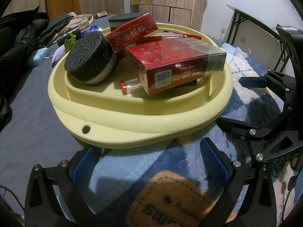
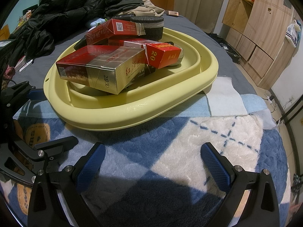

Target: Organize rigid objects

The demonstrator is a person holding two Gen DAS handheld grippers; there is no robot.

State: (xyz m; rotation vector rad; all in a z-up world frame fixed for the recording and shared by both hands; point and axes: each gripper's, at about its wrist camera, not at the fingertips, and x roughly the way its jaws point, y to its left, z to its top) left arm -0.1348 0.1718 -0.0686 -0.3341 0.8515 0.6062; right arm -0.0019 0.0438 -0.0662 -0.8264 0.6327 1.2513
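Note:
A pale yellow basin (image 1: pixel 132 121) (image 2: pixel 144 111) sits on a blue and white fleece blanket. It holds several red cigarette boxes: a large one in front (image 1: pixel 176 64) (image 2: pixel 100 68), another leaning behind (image 1: pixel 132 32) (image 2: pixel 113 30), and a small one marked 20 (image 2: pixel 162 54). Two black sponge discs (image 1: pixel 89 56) (image 2: pixel 149 26) and a red-capped clear tube (image 1: pixel 130 83) lie in it too. My left gripper (image 1: pixel 149 162) is open and empty just before the basin's near rim. My right gripper (image 2: pixel 151 162) is open and empty over the blanket, short of the basin.
Dark jackets (image 2: pixel 62 9) and folded clothes (image 1: pixel 79 19) lie on the grey bed behind the basin. A white cloth (image 2: pixel 225 98) lies right of the basin. A wooden wardrobe (image 2: pixel 261 28) stands at the right, and a folding table (image 1: pixel 251 22) by the wall.

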